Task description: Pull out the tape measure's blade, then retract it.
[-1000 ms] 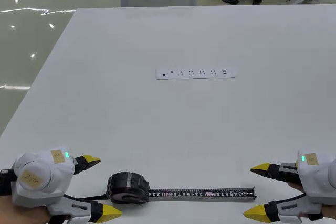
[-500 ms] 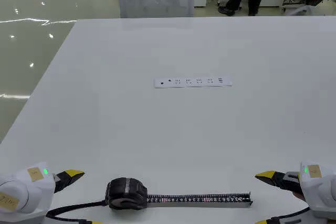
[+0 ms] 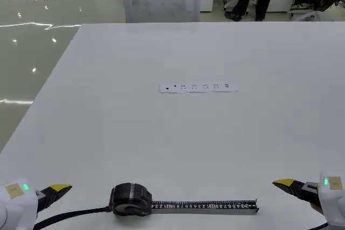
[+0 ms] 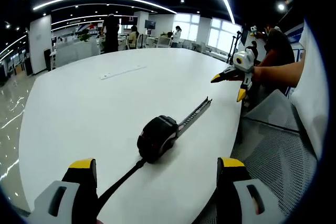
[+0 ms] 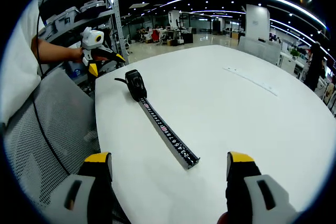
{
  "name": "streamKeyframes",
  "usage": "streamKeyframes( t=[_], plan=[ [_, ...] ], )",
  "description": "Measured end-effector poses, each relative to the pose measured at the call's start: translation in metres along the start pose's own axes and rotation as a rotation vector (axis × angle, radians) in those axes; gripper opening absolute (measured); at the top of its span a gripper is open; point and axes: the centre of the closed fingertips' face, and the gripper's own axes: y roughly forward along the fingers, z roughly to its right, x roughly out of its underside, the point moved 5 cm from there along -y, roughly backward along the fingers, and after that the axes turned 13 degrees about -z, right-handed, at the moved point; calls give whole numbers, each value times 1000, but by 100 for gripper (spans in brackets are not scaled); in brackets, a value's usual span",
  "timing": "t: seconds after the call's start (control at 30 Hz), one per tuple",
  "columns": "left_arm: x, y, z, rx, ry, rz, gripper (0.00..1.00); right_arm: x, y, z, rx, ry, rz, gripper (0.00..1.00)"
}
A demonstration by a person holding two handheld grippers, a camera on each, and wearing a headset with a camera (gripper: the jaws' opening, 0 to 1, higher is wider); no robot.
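At the near edge of the white surface [image 3: 178, 144], the left gripper [image 4: 156, 163] has its yellow-tipped fingers [image 4: 81, 166] spread wide with nothing gripped between them, and the right gripper [image 5: 169, 157] shows its own fingers [image 5: 239, 158] just as far apart and just as empty. A second ago each pair closely bracketed one end of the tape measure [image 3: 130, 199] - now both have drawn back outward, the left one well off to the left of the case, the right one clear of the blade's tip to the right. The blade [image 3: 205, 205] has not shortened in that time; it lies flat on the surface, extended and released. By my reading the pull-out is done and the retraction is not yet begun, with neither gripper in contact to do it. The long axis runs left to right, roughly parallel to the near edge - black case at the left end, hooked tip [image 3: 255, 205] pointing right toward the right gripper. A black cord [image 3: 75, 215] trails from the case toward the left gripper. Farther off, mid-surface, sits a white power strip [image 3: 198, 87], well apart from the tape.
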Motion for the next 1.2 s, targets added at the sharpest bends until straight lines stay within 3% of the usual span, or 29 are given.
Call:
streamKeyframes(
  t=[0.47,0.77,1.2],
  plan=[
    [11,-9,7,-24,-89,30,97,4,-10,-7,43,84,41,95],
    [20,-12,11,-30,-133,45,97,9,-17,-13,44,165,66,99],
    [30,-16,17,-27,-179,46,99,20,-20,-19,50,187,48,100]
  ],
)
